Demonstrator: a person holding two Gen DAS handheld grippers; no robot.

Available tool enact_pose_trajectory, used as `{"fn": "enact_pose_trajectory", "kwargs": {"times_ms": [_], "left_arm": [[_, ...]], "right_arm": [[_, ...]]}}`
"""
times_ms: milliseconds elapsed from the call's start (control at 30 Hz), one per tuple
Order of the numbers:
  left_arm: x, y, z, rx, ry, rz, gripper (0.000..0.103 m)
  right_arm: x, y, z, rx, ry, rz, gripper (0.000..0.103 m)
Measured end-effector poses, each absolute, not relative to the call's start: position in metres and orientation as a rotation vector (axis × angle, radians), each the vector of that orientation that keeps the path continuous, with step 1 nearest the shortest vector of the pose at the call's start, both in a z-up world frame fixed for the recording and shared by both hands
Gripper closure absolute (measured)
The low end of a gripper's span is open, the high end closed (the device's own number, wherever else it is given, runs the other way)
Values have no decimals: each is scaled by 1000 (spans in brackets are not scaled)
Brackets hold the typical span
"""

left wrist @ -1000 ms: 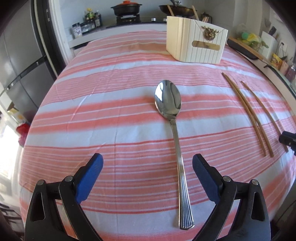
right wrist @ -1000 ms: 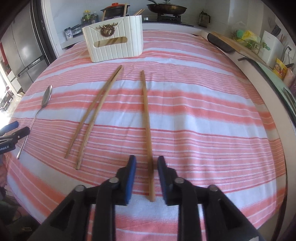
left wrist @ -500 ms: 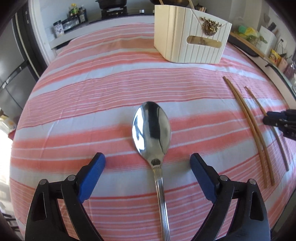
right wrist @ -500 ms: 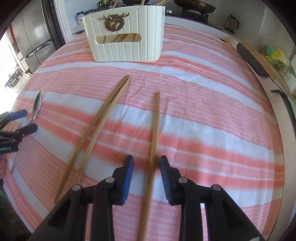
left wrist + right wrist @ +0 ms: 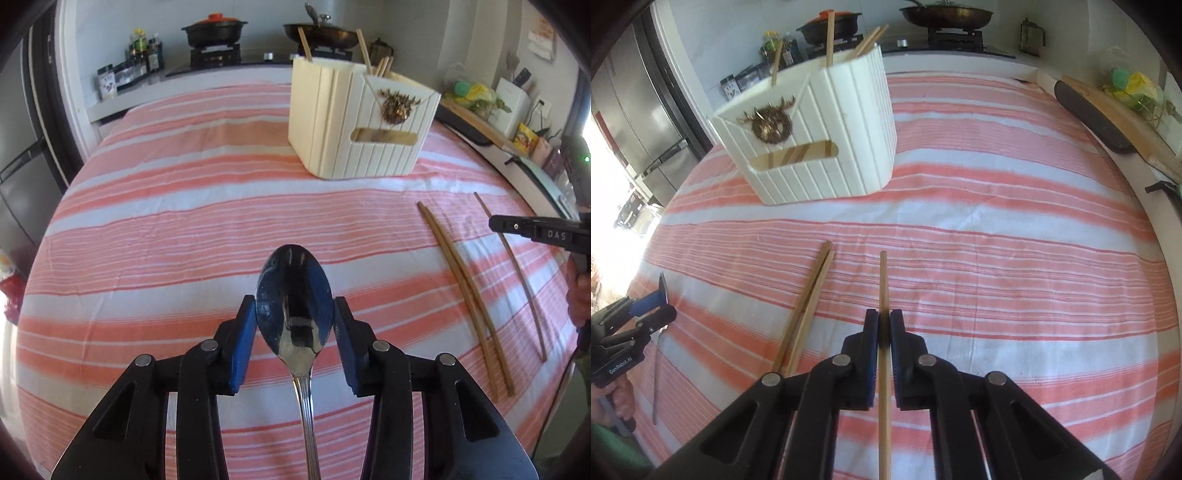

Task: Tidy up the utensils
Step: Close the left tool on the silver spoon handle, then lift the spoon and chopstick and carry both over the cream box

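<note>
Two claws are clamped at once here. The left claw [image 5: 294, 314] has just been closing, and its blue pads [image 5: 242, 350] now sit against both edges of the spoon [image 5: 294, 306], squeezing the bowl between them while the handle runs back under the claw. The right claw [image 5: 884, 325] has just been closing too, and its pads are pinched tight on a single chopstick [image 5: 883, 280], whose tip pokes out ahead of the fingertips and whose other end runs back between the black arms.

Just to the left of the right claw, a pair of chopsticks [image 5: 807, 306] lies side by side on the striped cloth [image 5: 997, 258] of the table, apart from the gripped one. Ahead and to the left of that claw stands the white ribbed holder [image 5: 827, 147], with several chopsticks already poking out of its top. From the left claw's view the holder [image 5: 354, 129] sits ahead and to the right, well clear of the spoon. A hand [image 5: 622, 397] grips the left tool's handle.
</note>
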State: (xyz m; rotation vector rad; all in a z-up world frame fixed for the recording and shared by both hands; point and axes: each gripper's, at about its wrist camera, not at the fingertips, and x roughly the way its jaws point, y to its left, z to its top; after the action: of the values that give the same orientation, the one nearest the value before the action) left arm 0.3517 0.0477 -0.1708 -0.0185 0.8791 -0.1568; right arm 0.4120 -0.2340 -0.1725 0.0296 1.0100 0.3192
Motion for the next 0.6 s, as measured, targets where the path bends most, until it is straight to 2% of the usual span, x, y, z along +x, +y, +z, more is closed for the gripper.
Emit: {"fn": "enact_pose_trajectory", "kwargs": {"times_ms": [333, 600], "left_arm": [[288, 43, -83, -11, 647, -203, 62], [263, 39, -47, -37, 552, -238, 62]], "right_arm": [[326, -255, -72, 79, 748, 400, 97], [280, -256, -31, 53, 579, 388, 97]]}}
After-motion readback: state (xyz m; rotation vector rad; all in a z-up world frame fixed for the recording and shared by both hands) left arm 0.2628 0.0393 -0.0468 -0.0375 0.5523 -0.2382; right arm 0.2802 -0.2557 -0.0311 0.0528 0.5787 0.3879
